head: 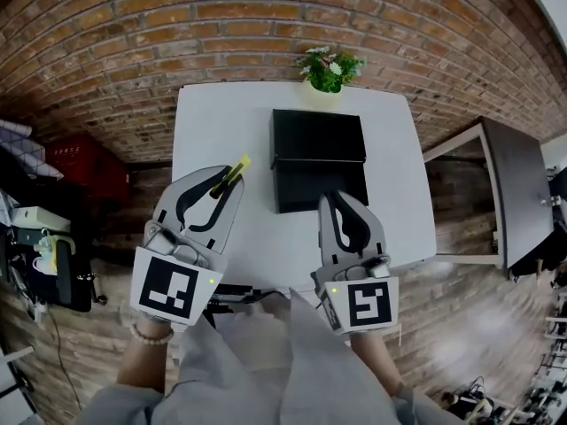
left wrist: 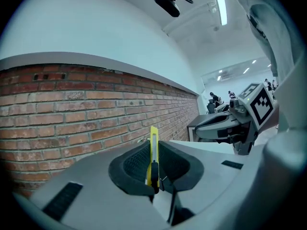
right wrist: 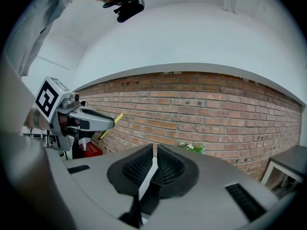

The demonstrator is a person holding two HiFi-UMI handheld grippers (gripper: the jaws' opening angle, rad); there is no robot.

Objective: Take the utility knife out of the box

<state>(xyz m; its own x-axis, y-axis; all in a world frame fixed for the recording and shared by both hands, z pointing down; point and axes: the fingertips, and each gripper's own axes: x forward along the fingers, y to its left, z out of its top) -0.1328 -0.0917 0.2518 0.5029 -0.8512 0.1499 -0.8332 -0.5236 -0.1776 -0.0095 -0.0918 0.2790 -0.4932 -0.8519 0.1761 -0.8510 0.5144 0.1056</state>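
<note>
Closest to me sit the marker cubes [head: 168, 289], each with a black-and-white square pattern, on the tongs I hold out side by side, pointing about level towards the brick wall [head: 133, 25]. The utility knife [left wrist: 153, 157] is clamped edge-on between the pads of my left tongs [head: 226, 180]. Its yellow body stands upright in that grip, and its end pokes out past the tips. It hangs over the left part of the white table [head: 213, 122], left of the black box [head: 319, 149] and clear of it. My right tongs [head: 341, 197] are clenched on nothing, with only a thin slit between the pads, and their tips hang over the box's near edge. A small potted plant [head: 330, 69] stands at the table's far edge, just behind the box.
</note>
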